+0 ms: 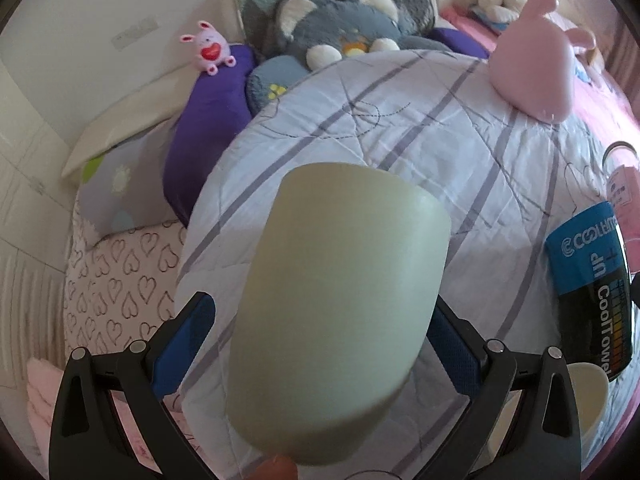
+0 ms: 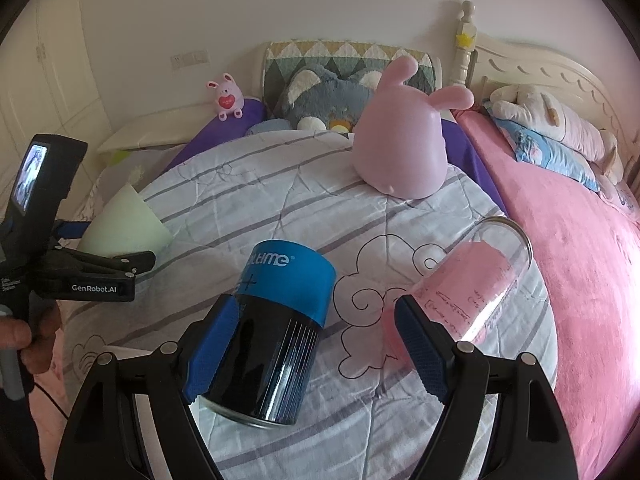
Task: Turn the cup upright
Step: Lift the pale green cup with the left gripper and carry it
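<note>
Striped quilt [image 2: 304,208], blue can [image 2: 276,332], pink rabbit [image 2: 404,148]

Left wrist view: sits low behind its own jaws, faces forward toward 12 o'clock across the striped quilt [image 1: 400,128] of the bed, very near a pale green cup [image 1: 340,312] filling the centre. Right wrist view: sits higher and further back, faces the same headboard end, with the blue-and-black can [image 2: 280,320] close below centre. Shared by both: the quilt, the pink rabbit toy [image 1: 528,68] [image 2: 404,148], the grey plush [image 1: 340,20] [image 2: 320,96], the can at 3 o'clock in the left view [image 1: 588,280]. Left gripper [image 2: 100,256] and cup [image 2: 124,224] appear at 9 o'clock in the right view.
</note>
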`<state>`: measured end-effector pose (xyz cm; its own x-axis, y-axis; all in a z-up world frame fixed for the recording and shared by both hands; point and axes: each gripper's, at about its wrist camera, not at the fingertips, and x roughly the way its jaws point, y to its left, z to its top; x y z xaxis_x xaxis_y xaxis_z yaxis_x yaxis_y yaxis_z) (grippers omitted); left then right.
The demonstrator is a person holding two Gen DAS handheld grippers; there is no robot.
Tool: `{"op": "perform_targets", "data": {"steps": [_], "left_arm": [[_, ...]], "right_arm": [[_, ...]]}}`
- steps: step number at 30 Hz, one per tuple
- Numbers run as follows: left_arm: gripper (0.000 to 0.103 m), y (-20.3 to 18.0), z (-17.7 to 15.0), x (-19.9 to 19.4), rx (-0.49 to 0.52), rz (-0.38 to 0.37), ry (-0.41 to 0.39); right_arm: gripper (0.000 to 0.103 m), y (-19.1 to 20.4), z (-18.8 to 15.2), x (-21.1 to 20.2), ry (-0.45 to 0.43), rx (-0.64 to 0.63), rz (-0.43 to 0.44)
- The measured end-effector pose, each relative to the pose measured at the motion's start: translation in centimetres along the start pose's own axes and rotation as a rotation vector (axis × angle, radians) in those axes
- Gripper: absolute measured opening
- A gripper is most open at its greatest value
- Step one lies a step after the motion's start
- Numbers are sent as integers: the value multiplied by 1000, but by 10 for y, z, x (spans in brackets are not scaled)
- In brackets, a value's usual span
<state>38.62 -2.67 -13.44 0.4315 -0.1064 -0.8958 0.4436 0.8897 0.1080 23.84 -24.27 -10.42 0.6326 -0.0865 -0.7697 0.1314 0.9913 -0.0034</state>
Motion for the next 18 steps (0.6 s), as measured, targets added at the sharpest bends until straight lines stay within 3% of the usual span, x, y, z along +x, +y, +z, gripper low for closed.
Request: {"op": "perform_targets", "data": {"steps": [2,10,18], "left_arm": [[83,1,-1,-2,1,-41,-5],[83,5,-8,-14,-27,-45,-31],[83,1,-29,-71,-53,-15,-89]], "right_arm": [[82,0,1,2,3,2,-4],[82,-2,-5,-1,16,7,-5],[82,-12,-16,-30,-17,35,10]]}}
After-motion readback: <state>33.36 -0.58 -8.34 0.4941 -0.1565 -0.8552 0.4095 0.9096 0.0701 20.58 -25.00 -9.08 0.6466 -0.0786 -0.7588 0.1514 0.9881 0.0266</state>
